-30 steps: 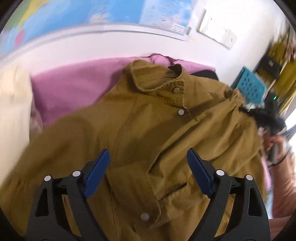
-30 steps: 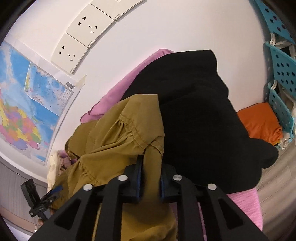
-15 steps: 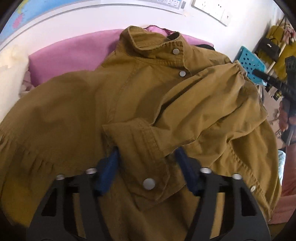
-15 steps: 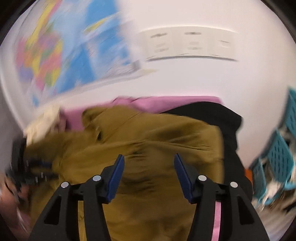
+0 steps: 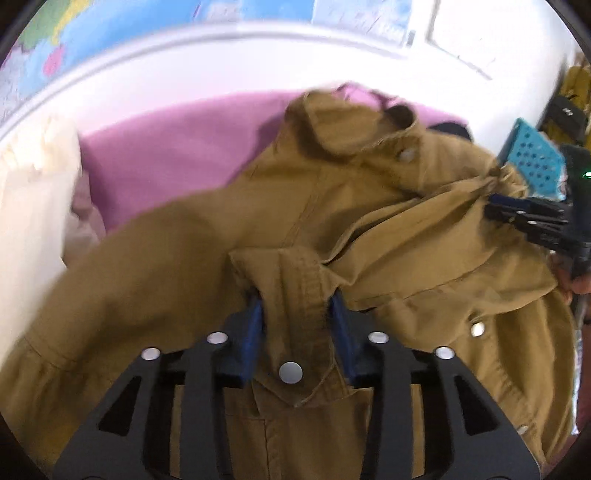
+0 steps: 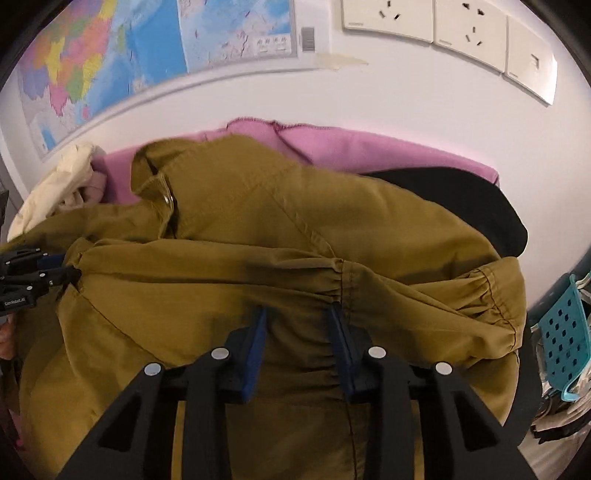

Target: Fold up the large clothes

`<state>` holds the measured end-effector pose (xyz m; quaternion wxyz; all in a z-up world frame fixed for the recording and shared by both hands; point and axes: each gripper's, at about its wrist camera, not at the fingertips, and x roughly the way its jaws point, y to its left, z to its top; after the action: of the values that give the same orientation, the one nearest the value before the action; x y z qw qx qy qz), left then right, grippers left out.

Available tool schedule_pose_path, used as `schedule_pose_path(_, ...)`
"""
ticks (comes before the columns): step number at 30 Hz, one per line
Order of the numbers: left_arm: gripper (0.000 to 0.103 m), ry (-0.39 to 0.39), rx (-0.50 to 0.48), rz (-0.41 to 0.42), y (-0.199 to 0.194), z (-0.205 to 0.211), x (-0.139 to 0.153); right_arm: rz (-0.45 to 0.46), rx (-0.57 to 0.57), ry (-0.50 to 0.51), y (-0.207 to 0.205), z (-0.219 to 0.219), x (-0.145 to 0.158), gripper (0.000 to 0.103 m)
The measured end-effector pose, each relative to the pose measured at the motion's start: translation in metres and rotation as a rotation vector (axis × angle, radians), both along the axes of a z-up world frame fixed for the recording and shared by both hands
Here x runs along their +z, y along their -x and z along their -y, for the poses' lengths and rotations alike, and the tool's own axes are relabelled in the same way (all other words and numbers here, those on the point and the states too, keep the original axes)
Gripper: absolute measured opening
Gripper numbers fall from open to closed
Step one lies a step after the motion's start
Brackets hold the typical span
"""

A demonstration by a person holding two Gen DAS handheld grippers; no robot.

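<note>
Mustard cotton snap-button jacket (image 5: pixel 207 266) spread on pink blanket (image 5: pixel 177 147) | L gripper (image 5: pixel 295 314) jaws closing, clamped on cuff | R gripper (image 6: pixel 297 332) closing round gathered sleeve (image 6: pixel 424 295), contact unclear | tip: keep cuff taut, fold inward.

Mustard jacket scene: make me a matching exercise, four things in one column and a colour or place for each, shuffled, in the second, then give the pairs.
Things
1. jacket
2. blanket
3. basket
4. wall sockets

Colour or place
A. turquoise plastic with holes, at the right edge
B. pink, spread under the clothes
C. white, on the wall beside the map
D. mustard brown with metal snaps

Pairs: 1-D, 2-B, 3-A, 4-C
</note>
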<state>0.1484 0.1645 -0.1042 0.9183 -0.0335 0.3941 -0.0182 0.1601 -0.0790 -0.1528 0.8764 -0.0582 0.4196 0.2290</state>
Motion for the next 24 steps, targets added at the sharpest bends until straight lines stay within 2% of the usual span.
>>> schedule_pose_path(1,0.043,-0.002,-0.002,-0.002,0.000,0.002,-0.002,0.007,0.004,0.007,0.003,-0.001,0.002,0.041)
schedule_pose_path(2,0.046,-0.011,-0.005,0.004,0.003,0.004,-0.001,0.007,0.003,0.007,0.005,-0.001,0.004,0.042)
schedule_pose_path(4,0.058,-0.024,0.005,0.025,0.009,0.003,0.004,0.019,0.002,-0.014,0.017,0.001,0.015,0.043)
schedule_pose_path(6,0.064,-0.011,0.004,0.043,0.016,0.001,0.008,0.054,0.035,-0.037,0.032,-0.002,0.029,0.043)
schedule_pose_path(10,0.064,0.005,0.019,0.072,0.027,-0.004,0.015,0.125,0.131,-0.009,0.065,-0.024,0.045,0.044)
schedule_pose_path(17,0.064,0.024,0.005,0.086,0.039,0.003,0.013,0.132,0.226,0.030,0.086,-0.064,0.041,0.043)
schedule_pose_path(24,0.064,0.019,0.004,0.052,0.036,0.008,-0.003,0.124,0.257,0.092,0.094,-0.088,0.027,0.043)
